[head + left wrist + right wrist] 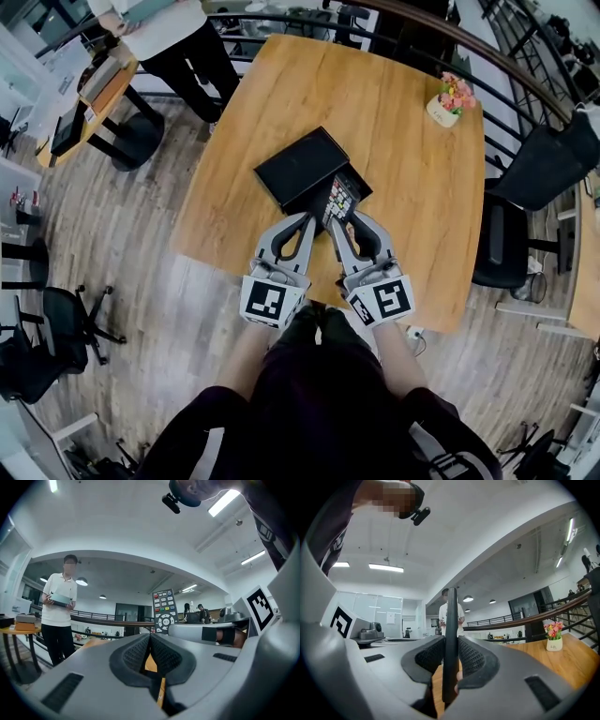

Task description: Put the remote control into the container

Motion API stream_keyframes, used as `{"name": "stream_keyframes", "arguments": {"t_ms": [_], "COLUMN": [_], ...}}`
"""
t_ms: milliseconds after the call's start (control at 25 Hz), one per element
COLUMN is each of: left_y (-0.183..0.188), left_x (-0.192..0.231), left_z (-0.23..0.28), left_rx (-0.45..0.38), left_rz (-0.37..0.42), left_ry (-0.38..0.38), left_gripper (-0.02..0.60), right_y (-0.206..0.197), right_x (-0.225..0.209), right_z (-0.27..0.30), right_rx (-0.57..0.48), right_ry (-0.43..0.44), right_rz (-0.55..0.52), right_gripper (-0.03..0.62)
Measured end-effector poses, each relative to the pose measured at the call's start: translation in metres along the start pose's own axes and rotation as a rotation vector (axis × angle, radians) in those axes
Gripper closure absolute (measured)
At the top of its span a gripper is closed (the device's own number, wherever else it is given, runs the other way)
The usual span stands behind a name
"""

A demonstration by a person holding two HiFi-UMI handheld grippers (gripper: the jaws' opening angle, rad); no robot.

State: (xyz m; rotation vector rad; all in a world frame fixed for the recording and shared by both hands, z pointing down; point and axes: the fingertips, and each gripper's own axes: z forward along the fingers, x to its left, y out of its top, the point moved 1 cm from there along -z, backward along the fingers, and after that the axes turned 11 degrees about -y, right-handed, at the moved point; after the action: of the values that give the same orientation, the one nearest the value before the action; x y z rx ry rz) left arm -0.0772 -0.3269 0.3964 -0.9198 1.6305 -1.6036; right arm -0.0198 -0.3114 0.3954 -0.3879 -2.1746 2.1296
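Note:
A black remote control (339, 199) with coloured buttons is held over the wooden table (412, 197), its far end overlapping the near corner of a flat black container (300, 167). My right gripper (344, 225) is shut on the remote's near end. In the right gripper view the remote (451, 630) stands edge-on between the ribbed pads (472, 657). My left gripper (307, 223) sits just left of it, shut with nothing in it. In the left gripper view its pads (161, 653) meet, and the remote (164, 611) rises upright beyond them.
A small pot of pink flowers (450, 97) stands at the table's far right. A person in a white shirt (169, 37) stands beyond the far left corner. Black chairs (511, 234) line the right side, and a railing (525, 84) curves behind the table.

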Motion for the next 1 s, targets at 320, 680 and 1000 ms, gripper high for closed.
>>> {"name": "stream_keyframes", "arguments": {"t_ms": [320, 680, 1000], "left_y": [-0.056, -0.102, -0.112], "left_x": [0.034, 0.065, 0.065], "left_z": [0.03, 0.055, 0.064], "left_rx": [0.01, 0.022, 0.012], "left_rz": [-0.067, -0.107, -0.126], "left_ry": [-0.007, -0.018, -0.02], "left_gripper": [0.569, 0.569, 0.569], "right_y": [-0.059, -0.113, -0.17], "right_x": [-0.023, -0.05, -0.078], "right_z": [0.038, 0.068, 0.087], "right_rx": [0.073, 0.149, 0.301], "right_ry": [-0.068, -0.139, -0.254], "right_rz": [0.081, 0.197, 0.513], "right_gripper": [0.49, 0.49, 0.49]}}
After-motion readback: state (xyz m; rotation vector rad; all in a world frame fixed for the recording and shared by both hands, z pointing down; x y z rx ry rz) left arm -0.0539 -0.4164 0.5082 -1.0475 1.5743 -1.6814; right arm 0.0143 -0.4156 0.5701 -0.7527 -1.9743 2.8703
